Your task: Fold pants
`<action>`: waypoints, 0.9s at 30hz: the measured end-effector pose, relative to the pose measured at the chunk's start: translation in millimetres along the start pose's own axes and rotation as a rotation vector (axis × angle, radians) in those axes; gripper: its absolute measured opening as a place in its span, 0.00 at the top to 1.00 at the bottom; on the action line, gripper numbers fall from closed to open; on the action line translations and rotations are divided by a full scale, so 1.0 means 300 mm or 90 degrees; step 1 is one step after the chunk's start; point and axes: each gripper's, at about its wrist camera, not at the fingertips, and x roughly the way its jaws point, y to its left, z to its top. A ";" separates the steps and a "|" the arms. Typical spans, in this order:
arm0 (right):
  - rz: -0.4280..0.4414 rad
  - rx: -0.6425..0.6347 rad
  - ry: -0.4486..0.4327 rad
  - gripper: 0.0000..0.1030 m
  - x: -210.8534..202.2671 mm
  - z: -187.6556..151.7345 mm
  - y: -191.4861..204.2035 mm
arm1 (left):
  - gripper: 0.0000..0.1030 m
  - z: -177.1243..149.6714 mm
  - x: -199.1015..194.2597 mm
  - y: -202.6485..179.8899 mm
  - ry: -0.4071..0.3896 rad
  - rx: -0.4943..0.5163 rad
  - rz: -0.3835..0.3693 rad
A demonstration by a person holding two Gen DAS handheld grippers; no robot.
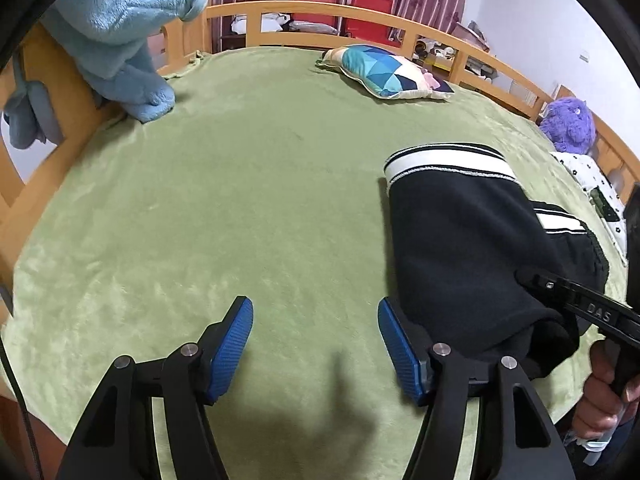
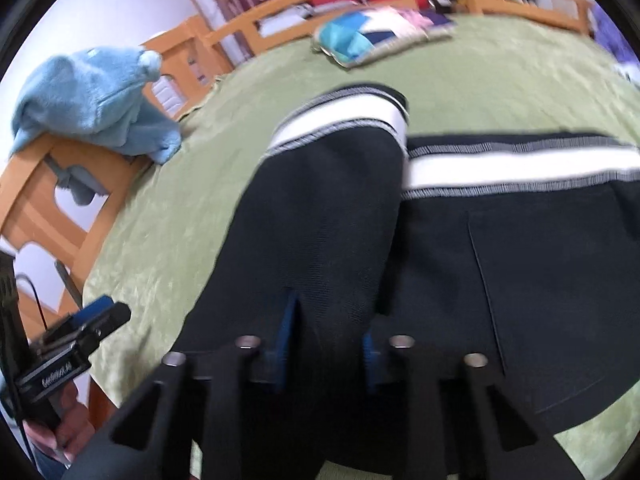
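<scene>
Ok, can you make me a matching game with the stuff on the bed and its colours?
Things:
1. pants
2. blanket
3. plush toy by the far rail
4. fluffy garment on the bed frame

Colours:
A. purple
B. light blue
C. black with white stripes
D. green

Pairs: 1-C, 2-D, 3-A, 4-B

Black pants (image 2: pixel 320 208), white-striped waistband; partly folded, lying on green blanket (image 1: pixel 240 200)

Matt black knit pants (image 1: pixel 472 240) lie on a fuzzy green blanket (image 1: pixel 240 200); bed rail (image 1: pixel 320 12) smooth wood.
</scene>
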 end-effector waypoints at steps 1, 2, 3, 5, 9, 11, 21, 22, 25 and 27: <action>0.001 -0.009 -0.003 0.82 -0.007 0.002 0.009 | 0.40 0.005 0.001 0.002 0.004 -0.006 0.001; 0.003 -0.015 -0.005 0.84 -0.015 0.011 0.012 | 0.40 0.010 0.005 0.005 0.007 -0.008 0.000; 0.007 -0.018 -0.010 0.85 -0.026 0.018 0.017 | 0.40 0.016 0.009 0.004 0.014 -0.010 -0.002; 0.014 -0.022 -0.014 0.87 -0.048 0.035 0.020 | 0.40 0.024 0.017 -0.006 0.020 -0.007 0.008; 0.020 -0.046 -0.029 0.88 -0.110 0.074 0.029 | 0.40 0.040 0.019 -0.037 0.018 0.008 0.021; 0.012 -0.064 -0.041 0.88 -0.145 0.096 0.027 | 0.40 0.051 0.016 -0.059 0.018 0.013 0.012; -0.069 -0.083 -0.122 0.89 -0.431 0.224 -0.286 | 0.38 0.130 0.025 -0.201 0.029 0.017 -0.045; -0.083 -0.083 -0.124 0.89 -0.450 0.227 -0.331 | 0.38 0.133 0.030 -0.225 0.031 0.023 -0.046; -0.150 -0.070 -0.105 0.89 -0.470 0.223 -0.524 | 0.38 0.135 0.045 -0.293 0.035 0.036 -0.059; -0.172 -0.037 -0.072 0.89 -0.446 0.201 -0.657 | 0.38 0.133 0.065 -0.348 0.045 0.044 -0.071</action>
